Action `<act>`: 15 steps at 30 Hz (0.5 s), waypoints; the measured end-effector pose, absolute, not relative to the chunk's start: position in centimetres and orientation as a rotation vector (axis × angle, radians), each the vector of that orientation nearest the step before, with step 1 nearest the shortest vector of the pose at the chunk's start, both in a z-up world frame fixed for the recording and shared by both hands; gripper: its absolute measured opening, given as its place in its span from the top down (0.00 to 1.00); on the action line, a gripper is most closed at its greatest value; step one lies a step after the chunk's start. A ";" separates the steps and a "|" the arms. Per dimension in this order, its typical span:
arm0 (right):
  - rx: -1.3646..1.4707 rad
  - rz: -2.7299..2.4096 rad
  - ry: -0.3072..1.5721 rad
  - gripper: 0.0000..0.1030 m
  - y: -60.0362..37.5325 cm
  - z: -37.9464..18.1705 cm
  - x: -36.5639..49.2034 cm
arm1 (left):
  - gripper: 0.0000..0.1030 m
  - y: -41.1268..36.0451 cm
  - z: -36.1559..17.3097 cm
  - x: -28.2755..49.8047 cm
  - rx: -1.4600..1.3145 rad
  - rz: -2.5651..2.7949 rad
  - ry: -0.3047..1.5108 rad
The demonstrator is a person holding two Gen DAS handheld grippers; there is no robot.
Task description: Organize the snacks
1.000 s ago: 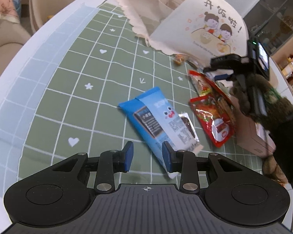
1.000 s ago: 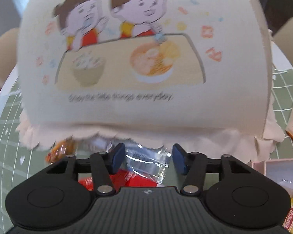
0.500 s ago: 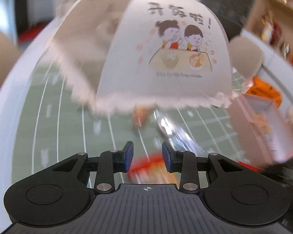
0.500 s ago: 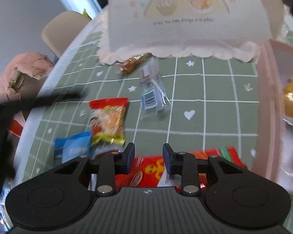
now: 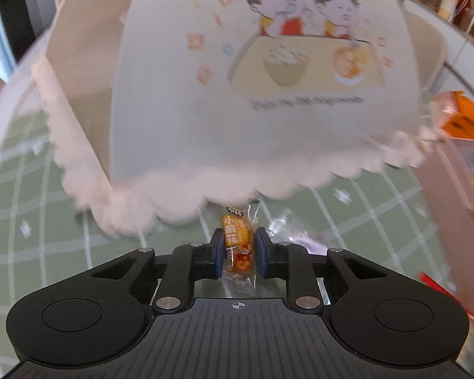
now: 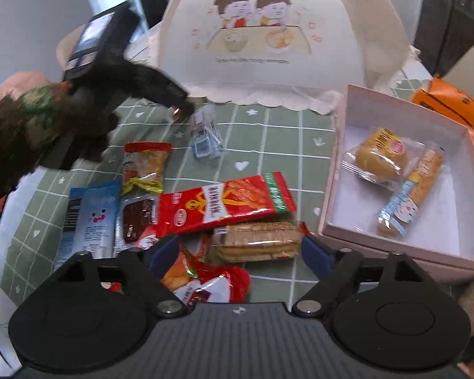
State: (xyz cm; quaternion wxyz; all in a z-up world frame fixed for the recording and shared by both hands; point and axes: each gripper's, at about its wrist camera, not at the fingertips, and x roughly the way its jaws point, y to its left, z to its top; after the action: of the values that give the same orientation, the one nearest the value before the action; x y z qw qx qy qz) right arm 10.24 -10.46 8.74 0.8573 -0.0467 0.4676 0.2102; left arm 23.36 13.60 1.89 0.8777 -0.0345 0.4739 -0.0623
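Pink box (image 6: pixel 331 189), right of frame, holds two snacks. Right gripper (image 6: pixel 240 254), bottom centre, spread wide over cracker pack (image 6: pixel 256 244). Left gripper (image 5: pixel 237 254) clenched on orange twist packet (image 5: pixel 237 243), centre: light, crinkly, slippery film, brittle contents; grip mid-body.

Home dining room: food-cover tent (image 6: pixel 281 38), green grid tablecloth (image 6: pixel 268 132), beige chair (image 5: pixel 426 38).

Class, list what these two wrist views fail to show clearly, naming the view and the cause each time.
1. Left wrist view: the food cover is motion-blurred, so its small caption is unreadable.
2. Left wrist view: the clear wrapper is smeared; its contents cannot be made out.
3. Right wrist view: the red packet is partly hidden behind the right gripper.
4. Right wrist view: the orange pack is partly hidden by the pink box.
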 end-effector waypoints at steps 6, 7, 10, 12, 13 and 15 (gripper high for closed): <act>0.051 0.342 1.033 0.16 -11.3 5.0 12.1 | 0.77 13.7 1.8 14.5 -0.201 -0.202 0.974; 0.070 0.334 1.031 0.16 -11.2 4.6 12.3 | 0.77 13.7 1.9 12.9 -0.240 -0.207 0.976; 0.126 0.349 1.035 0.26 -10.3 3.9 12.9 | 0.77 13.8 2.4 8.7 -0.314 -0.223 0.981; 0.120 0.407 1.035 0.44 -9.2 4.0 12.9 | 0.77 13.8 3.1 6.5 -0.338 -0.222 0.981; 0.125 0.449 1.045 0.48 -8.5 4.2 12.8 | 0.77 13.9 3.2 5.5 -0.357 -0.222 0.985; 0.109 0.508 1.057 0.56 -7.2 4.5 12.3 | 0.77 14.0 3.3 3.6 -0.407 -0.226 1.006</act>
State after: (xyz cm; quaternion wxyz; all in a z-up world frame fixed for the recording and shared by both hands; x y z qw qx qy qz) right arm 12.34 -7.19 4.46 0.8316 0.0514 0.4983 0.2398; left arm 3.64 13.98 3.33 0.8502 -0.1934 0.4778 -0.1073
